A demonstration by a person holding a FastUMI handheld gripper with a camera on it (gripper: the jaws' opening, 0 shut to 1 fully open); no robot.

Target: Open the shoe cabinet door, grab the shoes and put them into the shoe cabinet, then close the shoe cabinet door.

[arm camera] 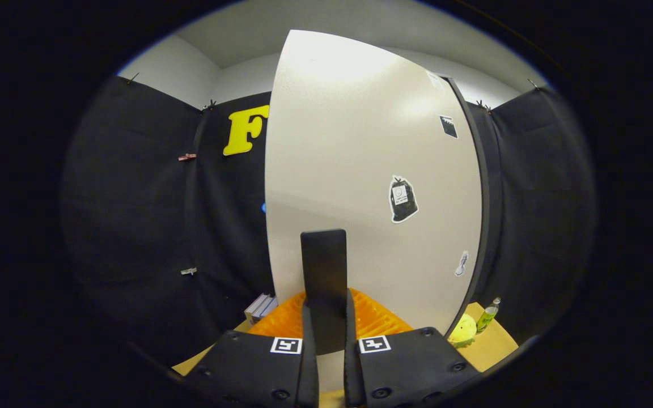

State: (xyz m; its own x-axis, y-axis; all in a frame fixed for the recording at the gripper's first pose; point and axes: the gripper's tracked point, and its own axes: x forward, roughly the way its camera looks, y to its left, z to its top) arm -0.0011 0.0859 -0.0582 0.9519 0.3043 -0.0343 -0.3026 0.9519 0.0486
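Booth w/ black cloth walls (134,226) pinned up w/ small clips; pale room wall and ceiling (258,28) showing above the cloth. Floor/tabletop is a tan surface (494,343), only slivers of it peeking out low down on both sides.

Cabinet door (360,187) is standing upright just ahead of the fingers, a big off-white panel w/ a dark edge strip running down its right side. Stickers on it: a black bag-shaped one near the middle, a small dark one higher up, a small pale one low by the dark edge.

Gripper (325,334) is sitting w/ fingers drawn close together, clamping a flat dark upright handle (323,272) between them; the handle is rising in front of the door's lower part. Can't tell how the handle is joining the door.

An orange ribbed thing (374,317) is lying just past the fingers at the door's foot, mostly covered by gripper and handle, so can't tell what it is. A stack of books (261,306) is resting left of it, partly cut off. Right of the door: a yellow-green ball-like thing (462,330), half hidden behind the door edge, and a small green bottle (488,314) standing just beside it.
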